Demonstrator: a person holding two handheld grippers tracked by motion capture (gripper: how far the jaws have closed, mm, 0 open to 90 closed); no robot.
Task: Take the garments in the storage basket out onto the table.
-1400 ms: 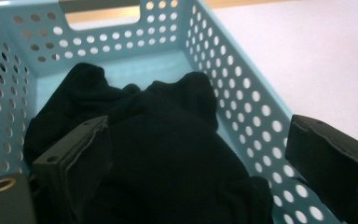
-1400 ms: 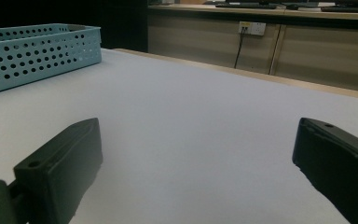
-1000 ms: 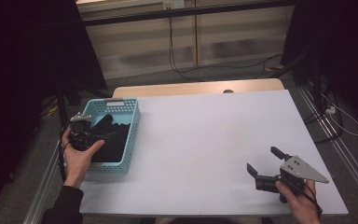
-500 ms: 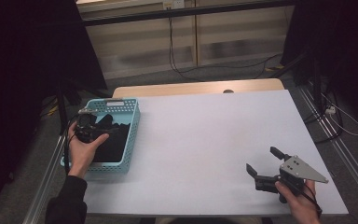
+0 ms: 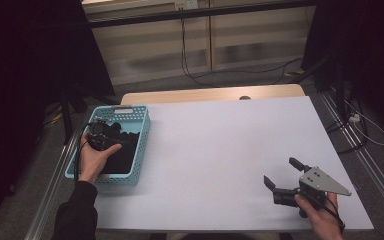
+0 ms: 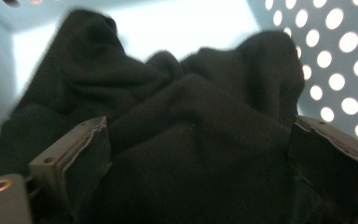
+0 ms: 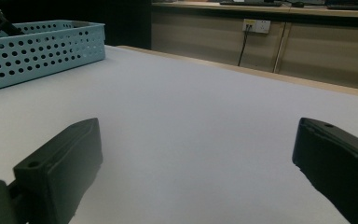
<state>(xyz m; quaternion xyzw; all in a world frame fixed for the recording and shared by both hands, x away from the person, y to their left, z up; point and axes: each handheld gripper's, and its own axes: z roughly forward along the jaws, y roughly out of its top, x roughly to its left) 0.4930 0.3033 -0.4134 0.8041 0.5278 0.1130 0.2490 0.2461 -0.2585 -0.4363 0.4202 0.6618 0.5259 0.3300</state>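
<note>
Left hand-held gripper point(image 5: 111, 143) sat at left of frame inside blue basket point(image 5: 141, 145), jaws apart, straddling crumpled black cloth point(image 6: 186, 121) lying in basket. Right hand-held gripper point(image 5: 280, 177) rested at lower right on white worktop point(image 5: 220, 150), jaws apart, holding nothing.

The white table point(image 5: 220, 150) has a strip of pale wood point(image 5: 210, 94) along its far edge, with a small dark spot point(image 5: 244, 98) on that strip, perhaps a hole. Beyond it stands a low wooden cabinet point(image 5: 200, 45) with a wall socket point(image 7: 256, 25) near its top. Black cables point(image 5: 195, 70) hang from the socket and trail over the grey floor point(image 5: 260, 75).
</note>
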